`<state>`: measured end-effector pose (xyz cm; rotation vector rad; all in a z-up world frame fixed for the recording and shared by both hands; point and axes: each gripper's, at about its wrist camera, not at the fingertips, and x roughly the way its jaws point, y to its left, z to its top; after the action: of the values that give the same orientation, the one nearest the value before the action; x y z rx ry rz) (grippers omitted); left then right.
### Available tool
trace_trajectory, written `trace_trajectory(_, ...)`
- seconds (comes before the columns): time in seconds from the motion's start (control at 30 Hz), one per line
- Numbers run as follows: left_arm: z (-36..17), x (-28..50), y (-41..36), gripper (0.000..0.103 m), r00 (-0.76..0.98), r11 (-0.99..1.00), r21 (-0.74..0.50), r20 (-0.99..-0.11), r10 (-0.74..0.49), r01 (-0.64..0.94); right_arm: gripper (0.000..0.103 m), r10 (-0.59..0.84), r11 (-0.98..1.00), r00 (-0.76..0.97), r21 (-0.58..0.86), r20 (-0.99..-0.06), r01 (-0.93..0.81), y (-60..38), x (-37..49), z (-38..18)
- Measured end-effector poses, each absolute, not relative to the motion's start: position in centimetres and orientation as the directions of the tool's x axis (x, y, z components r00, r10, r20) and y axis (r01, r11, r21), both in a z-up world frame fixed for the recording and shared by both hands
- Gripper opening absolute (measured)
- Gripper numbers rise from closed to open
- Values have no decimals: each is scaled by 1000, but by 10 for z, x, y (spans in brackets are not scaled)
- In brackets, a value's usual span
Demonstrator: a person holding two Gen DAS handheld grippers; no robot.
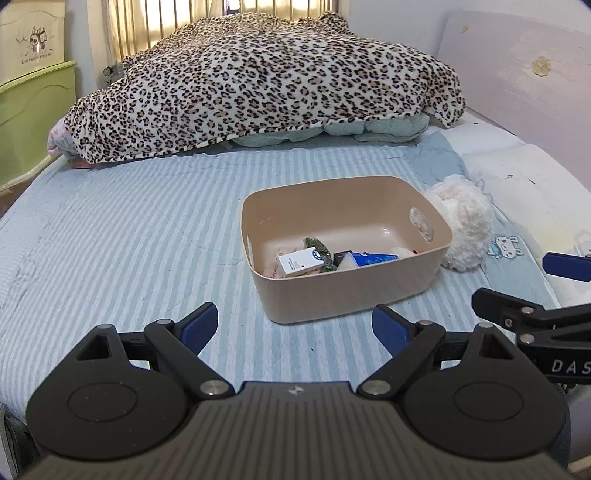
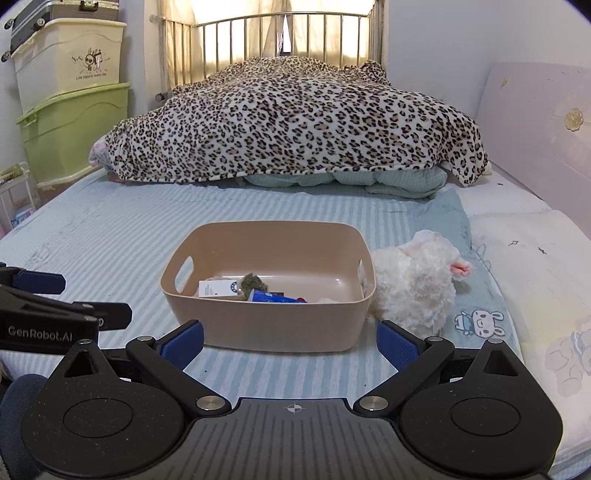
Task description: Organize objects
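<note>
A beige plastic bin stands on the striped bed. It holds a white box, a green packet, a blue-and-white packet and other small items. A white plush toy lies against the bin's right side. My left gripper is open and empty, in front of the bin. My right gripper is open and empty, just before the bin's near wall; it also shows at the right edge of the left wrist view.
A leopard-print blanket is heaped over bedding at the far end of the bed. Stacked storage boxes stand at the left. A pale headboard panel lines the right side. A metal rail closes the far end.
</note>
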<state>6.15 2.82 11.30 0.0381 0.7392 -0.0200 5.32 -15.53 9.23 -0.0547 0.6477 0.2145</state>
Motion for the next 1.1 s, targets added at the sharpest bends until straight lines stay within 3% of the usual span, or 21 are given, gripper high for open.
trace_trajectory(1.1, 108, 20, 34, 91, 712, 998, -21, -700, -54, 55, 101, 160, 978, 783, -13, -601, -210, -166, 15, 94)
